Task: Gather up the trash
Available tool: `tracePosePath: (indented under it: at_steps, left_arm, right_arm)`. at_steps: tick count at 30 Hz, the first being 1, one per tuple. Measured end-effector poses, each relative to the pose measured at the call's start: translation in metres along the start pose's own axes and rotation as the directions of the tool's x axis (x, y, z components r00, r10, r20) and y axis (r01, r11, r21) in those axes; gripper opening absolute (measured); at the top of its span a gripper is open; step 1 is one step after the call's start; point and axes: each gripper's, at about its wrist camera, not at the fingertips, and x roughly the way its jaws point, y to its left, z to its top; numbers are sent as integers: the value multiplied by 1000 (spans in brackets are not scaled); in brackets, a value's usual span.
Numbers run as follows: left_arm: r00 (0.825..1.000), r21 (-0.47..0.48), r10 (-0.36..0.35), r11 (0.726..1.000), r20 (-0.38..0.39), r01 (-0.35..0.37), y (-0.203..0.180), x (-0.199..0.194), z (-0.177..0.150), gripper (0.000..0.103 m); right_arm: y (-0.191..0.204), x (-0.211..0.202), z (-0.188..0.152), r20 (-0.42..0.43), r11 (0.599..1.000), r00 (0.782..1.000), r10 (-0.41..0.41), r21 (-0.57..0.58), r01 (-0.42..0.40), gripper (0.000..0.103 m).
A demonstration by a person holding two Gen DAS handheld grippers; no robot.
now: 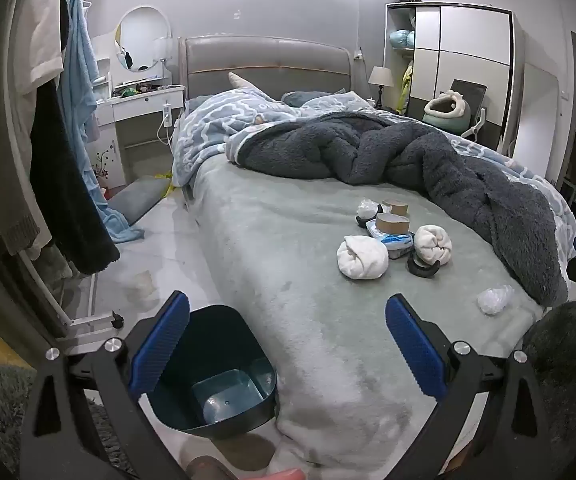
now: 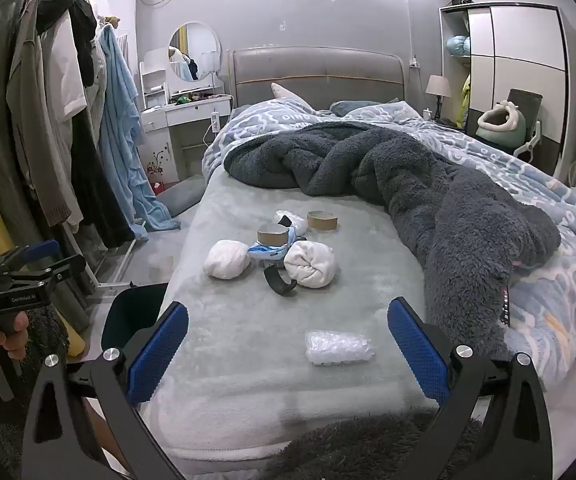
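From the left wrist we see our left gripper (image 1: 288,344) spread wide and empty above the dark bin (image 1: 223,384) beside the bed (image 1: 288,248).

From the right wrist, our right gripper (image 2: 288,344) gapes empty too, the crumpled plastic wrap (image 2: 338,347) lying between its fingers on the bedcover, cardboard tape cores (image 2: 273,233) and balled white cloths (image 2: 227,259) farther off.

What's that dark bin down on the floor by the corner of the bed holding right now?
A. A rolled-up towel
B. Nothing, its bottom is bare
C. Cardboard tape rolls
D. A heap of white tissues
B: in the left wrist view the bin stands open beside the bed and its bare blue-green bottom shows, with nothing lying inside.
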Motion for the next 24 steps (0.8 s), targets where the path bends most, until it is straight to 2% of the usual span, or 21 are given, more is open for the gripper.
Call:
tracePosePath:
  at_steps: [24]
  left_arm:
    - [1000,3,4,1000,-4,-4,0,0,0,100]
  right_arm:
    - [-1,1,-1,-7,1000,1000,2,4,-2,101]
